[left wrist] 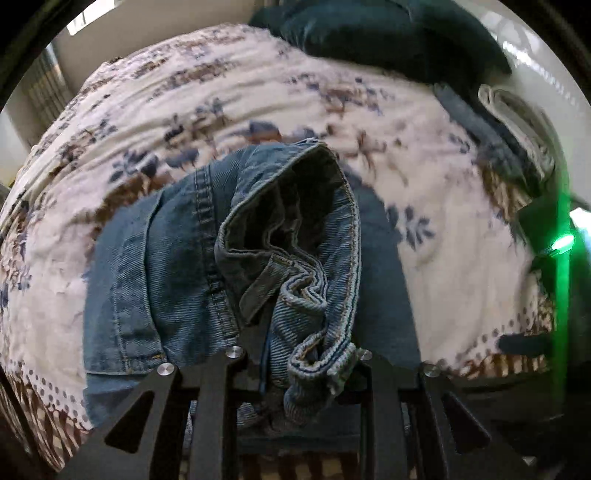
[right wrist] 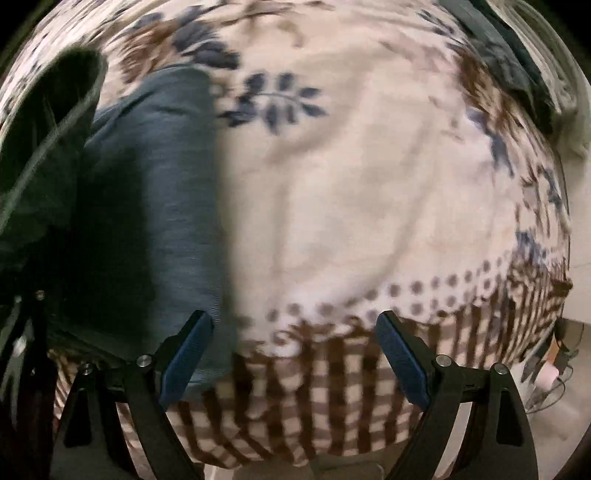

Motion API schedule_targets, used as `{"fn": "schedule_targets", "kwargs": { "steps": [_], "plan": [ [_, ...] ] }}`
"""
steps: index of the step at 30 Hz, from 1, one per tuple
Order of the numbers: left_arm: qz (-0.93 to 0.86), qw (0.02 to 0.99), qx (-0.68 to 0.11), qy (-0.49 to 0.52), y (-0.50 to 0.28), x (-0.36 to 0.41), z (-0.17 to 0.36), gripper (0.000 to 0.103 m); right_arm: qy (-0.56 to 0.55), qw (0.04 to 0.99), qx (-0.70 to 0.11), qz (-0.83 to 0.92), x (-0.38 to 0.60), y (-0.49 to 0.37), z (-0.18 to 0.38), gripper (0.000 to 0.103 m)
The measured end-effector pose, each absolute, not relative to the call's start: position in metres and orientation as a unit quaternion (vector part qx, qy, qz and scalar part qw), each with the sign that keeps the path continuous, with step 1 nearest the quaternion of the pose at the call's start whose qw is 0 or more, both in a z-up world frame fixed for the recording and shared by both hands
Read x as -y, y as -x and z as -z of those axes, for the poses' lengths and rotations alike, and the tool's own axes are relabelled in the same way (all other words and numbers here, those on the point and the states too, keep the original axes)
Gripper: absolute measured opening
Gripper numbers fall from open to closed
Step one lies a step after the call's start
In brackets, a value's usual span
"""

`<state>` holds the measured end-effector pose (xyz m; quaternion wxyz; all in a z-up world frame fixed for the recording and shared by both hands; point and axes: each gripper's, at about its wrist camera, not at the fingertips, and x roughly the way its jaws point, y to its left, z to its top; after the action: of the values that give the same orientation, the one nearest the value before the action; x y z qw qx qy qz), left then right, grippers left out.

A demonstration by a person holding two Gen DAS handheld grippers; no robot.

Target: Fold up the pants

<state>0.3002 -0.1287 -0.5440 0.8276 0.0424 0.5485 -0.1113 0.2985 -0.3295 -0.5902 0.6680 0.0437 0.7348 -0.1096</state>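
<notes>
Blue denim pants (left wrist: 177,258) hang bunched from my left gripper (left wrist: 295,354), which is shut on the waistband with its belt loop (left wrist: 258,291), lifted above the bed. The waistband opening gapes toward the camera. In the right wrist view the pants (right wrist: 162,192) lie at the left on the bedspread, blurred. My right gripper (right wrist: 295,332) is open and empty, its blue pads (right wrist: 188,354) wide apart above the bedspread's near edge, just right of the pants.
A white bedspread (left wrist: 332,103) with blue and brown flowers and a brown checked border (right wrist: 295,406) covers the bed. A dark teal pillow (left wrist: 388,33) and folded clothes (left wrist: 517,122) lie at the far right. A green light (left wrist: 561,243) glows at the right.
</notes>
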Motion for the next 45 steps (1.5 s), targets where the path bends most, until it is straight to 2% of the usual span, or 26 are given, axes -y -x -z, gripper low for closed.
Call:
{"fn": "schedule_targets", "kwargs": {
  "steps": [4, 5, 9, 11, 12, 15, 21, 27, 33, 34, 35, 36, 37, 45],
  "plan": [
    [0.103, 0.819, -0.561, -0.055, -0.301, 0.134, 0.547, 0.024, -0.015, 0.665, -0.734, 0.137, 0.344, -0.297, 0.591, 0.092],
    [0.100, 0.815, -0.568, -0.054, -0.302, 0.135, 0.547, 0.033, -0.009, 0.667, -0.731, 0.140, 0.347, -0.298, 0.590, 0.092],
    [0.085, 0.802, -0.589, -0.049, -0.301, 0.141, 0.541, 0.042, 0.012, 0.678, -0.721, 0.146, 0.353, -0.303, 0.585, 0.092],
    [0.081, 0.799, -0.593, -0.053, -0.299, 0.144, 0.535, 0.082, 0.026, 0.682, -0.716, 0.148, 0.354, -0.307, 0.581, 0.092],
    [0.072, 0.804, -0.586, -0.068, -0.297, 0.146, 0.526, 0.085, 0.041, 0.685, -0.711, 0.151, 0.353, -0.308, 0.578, 0.092],
    [0.052, 0.824, -0.556, -0.102, -0.290, 0.149, 0.495, 0.085, 0.083, 0.693, -0.698, 0.161, 0.349, -0.312, 0.569, 0.092],
    [-0.019, 0.840, -0.526, -0.128, -0.296, 0.107, 0.459, 0.086, 0.044, 0.723, -0.676, 0.133, 0.339, -0.322, 0.533, 0.092],
    [-0.112, 0.802, -0.565, -0.159, -0.332, 0.032, 0.502, 0.086, -0.066, 0.738, -0.672, 0.024, 0.302, -0.352, 0.514, 0.092],
    [-0.130, 0.765, -0.610, -0.161, -0.350, -0.005, 0.552, 0.086, -0.154, 0.705, -0.688, -0.070, 0.252, -0.386, 0.554, 0.090],
    [-0.128, 0.763, -0.614, -0.156, -0.349, -0.007, 0.556, 0.086, -0.169, 0.699, -0.689, -0.087, 0.246, -0.389, 0.562, 0.079],
    [-0.126, 0.762, -0.617, -0.151, -0.350, -0.009, 0.558, 0.086, -0.180, 0.694, -0.690, -0.096, 0.243, -0.390, 0.568, 0.045],
    [-0.126, 0.761, -0.619, -0.151, -0.350, -0.010, 0.559, 0.086, -0.178, 0.693, -0.693, -0.091, 0.239, -0.390, 0.574, 0.022],
    [-0.124, 0.761, -0.619, -0.151, -0.350, -0.010, 0.559, 0.086, -0.179, 0.696, -0.690, -0.085, 0.239, -0.389, 0.576, 0.007],
    [-0.087, 0.768, -0.630, -0.075, -0.351, -0.015, 0.525, 0.086, -0.229, 0.710, -0.665, -0.036, 0.300, -0.360, 0.527, 0.006]
  ]
}}
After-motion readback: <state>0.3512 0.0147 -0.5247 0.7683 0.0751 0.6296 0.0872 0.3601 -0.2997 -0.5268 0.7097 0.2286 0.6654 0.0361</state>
